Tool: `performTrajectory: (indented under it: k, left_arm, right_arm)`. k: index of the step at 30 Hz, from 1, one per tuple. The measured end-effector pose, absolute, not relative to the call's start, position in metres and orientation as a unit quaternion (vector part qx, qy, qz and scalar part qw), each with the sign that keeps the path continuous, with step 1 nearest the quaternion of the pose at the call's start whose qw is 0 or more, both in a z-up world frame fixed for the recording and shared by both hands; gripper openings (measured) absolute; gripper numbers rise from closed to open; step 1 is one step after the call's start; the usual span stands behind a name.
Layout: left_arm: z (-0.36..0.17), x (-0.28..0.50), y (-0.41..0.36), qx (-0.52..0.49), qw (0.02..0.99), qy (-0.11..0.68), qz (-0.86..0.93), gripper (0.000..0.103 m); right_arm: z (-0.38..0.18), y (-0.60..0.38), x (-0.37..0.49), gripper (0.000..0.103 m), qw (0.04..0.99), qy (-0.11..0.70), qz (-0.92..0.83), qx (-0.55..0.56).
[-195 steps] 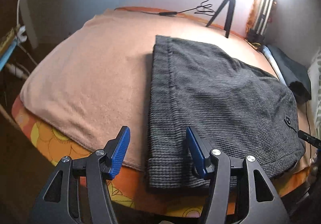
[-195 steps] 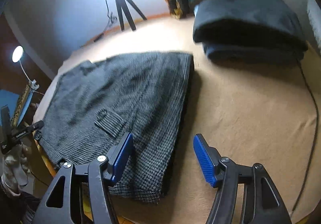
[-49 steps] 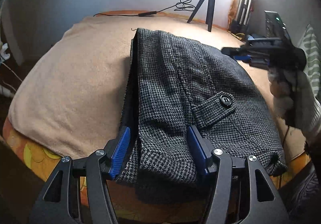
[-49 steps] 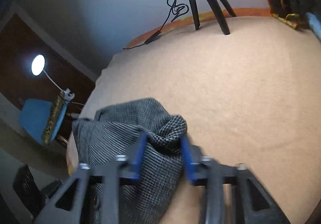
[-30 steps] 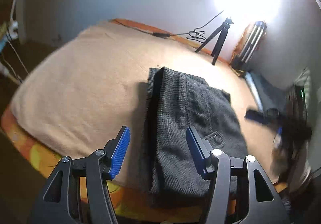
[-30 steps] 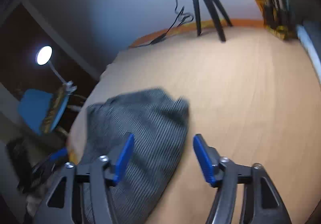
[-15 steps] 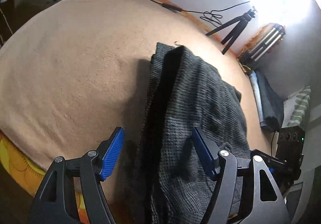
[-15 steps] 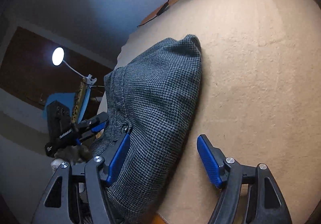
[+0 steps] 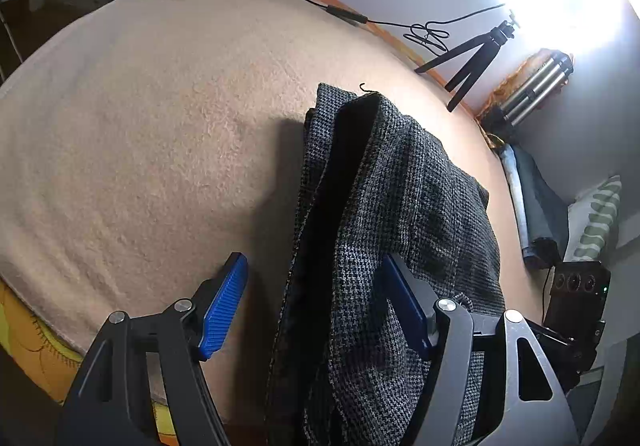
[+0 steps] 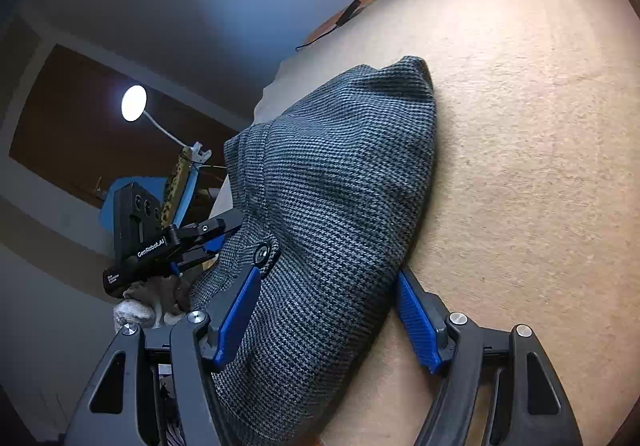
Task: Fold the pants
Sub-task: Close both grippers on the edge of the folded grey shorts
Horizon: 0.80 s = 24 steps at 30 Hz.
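The dark grey houndstooth pants (image 9: 404, 214) lie folded in a narrow stack on the beige blanket (image 9: 160, 126). My left gripper (image 9: 316, 306) is open, low at the near end of the stack, its blue pads to either side of the left folded edge. In the right wrist view the pants (image 10: 344, 182) fill the middle, with a pocket button (image 10: 262, 252) showing. My right gripper (image 10: 328, 318) is open and straddles the near end of the stack. The left gripper (image 10: 200, 242) shows at the pants' far side there.
A small black tripod (image 9: 476, 54) and a cable (image 9: 352, 16) stand at the bed's far edge under a bright light. Folded dark clothes (image 9: 532, 202) and a striped pillow (image 9: 596, 218) lie at the right. A desk lamp (image 10: 134, 102) shines beyond the bed.
Both grippers have moved down and in toward the folded pants. The right gripper's pads now sit around the near end of the stack. The pants have not visibly shifted.
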<state>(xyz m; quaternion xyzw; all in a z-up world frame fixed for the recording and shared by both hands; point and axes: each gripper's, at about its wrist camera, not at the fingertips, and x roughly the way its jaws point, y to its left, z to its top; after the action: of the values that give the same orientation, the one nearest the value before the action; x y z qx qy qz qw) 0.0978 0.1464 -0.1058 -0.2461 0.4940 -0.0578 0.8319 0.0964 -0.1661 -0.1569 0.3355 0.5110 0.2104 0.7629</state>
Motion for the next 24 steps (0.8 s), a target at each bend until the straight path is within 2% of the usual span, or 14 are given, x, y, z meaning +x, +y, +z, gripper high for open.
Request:
performTrajectory:
  k: [2,6,12,24]
  left_arm:
    - [-0.106,0.099,0.143,-0.243,0.833,0.494,-0.06,0.061]
    - [-0.108,0.101,0.137,-0.258,0.827,0.494,-0.073,0.042]
    - [-0.107,0.101,0.131,-0.254,0.828,0.494,-0.073,0.042]
    - [-0.11,0.104,0.125,-0.238,0.837,0.489,-0.064,0.041]
  right_arm:
    - [-0.157,-0.166,0.096,0.072,0.763,0.51,0.215,0.335]
    - [-0.156,-0.159,0.1,0.072,0.766,0.506,0.216,0.332]
    - [-0.156,-0.154,0.105,0.063,0.766,0.507,0.215,0.332]
    - [-0.154,-0.144,0.107,0.062,0.78,0.498,0.207,0.318]
